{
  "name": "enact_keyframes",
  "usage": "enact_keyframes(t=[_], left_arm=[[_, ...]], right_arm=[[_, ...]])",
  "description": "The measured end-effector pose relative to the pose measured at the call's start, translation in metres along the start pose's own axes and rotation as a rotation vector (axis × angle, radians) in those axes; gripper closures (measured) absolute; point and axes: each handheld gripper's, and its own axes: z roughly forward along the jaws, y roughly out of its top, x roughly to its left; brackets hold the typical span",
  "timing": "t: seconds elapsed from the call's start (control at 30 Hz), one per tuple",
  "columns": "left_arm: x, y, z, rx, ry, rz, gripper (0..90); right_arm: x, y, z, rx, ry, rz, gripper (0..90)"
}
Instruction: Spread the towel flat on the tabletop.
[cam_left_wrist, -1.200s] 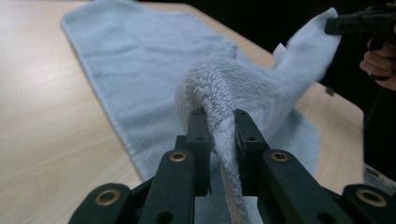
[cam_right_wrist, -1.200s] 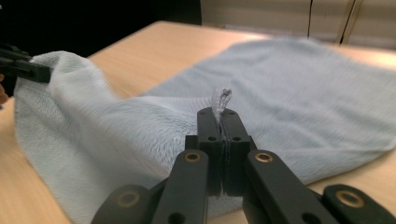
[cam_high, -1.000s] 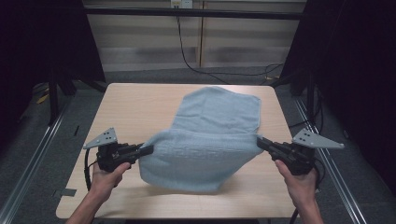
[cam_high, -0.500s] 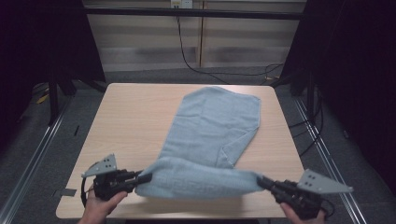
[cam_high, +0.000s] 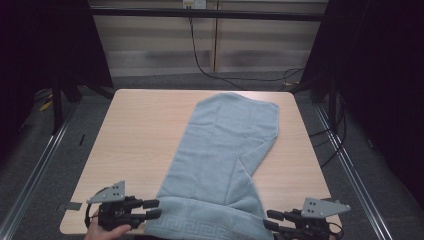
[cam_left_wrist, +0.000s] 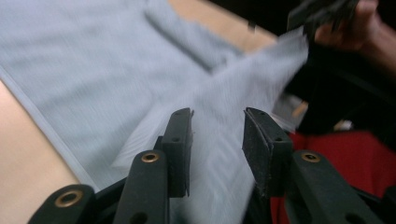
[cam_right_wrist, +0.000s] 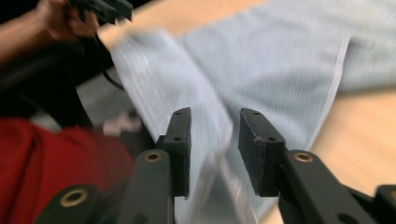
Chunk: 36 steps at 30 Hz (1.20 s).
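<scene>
High view: light-blue towel (cam_high: 225, 165) flat, key-pattern border nearest.

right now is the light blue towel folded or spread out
Mostly spread: the light blue terry towel lies long on the wooden table, one right edge flipped over.

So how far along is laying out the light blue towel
Mostly done: the light blue terry towel lies stretched along the wooden table, its patterned near hem at the front edge. In hand: left gripper and right gripper jaws have just been opening, releasing it. Left: smoothing the folded-over right side.
</scene>
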Motion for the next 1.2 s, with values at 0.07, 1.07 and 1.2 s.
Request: enact_keyframes(t=[0.07,1.07,1.2], left_arm=[[0.014,0.009,0.001,-0.009,0.033,-0.007,61.6],[-0.031,-0.007,0.025,0.103,-0.343,0.06,69.5],[-0.012,0.005,0.027,0.066,-0.273,0.035,60.4]], right_arm=[[-0.009,0.01,0.008,0.006,-0.058,0.001,59.0],[-0.075,0.028,0.088,0.098,-0.145,0.076,87.2],[-0.071,0.024,0.073,0.081,-0.159,0.076,87.1]])
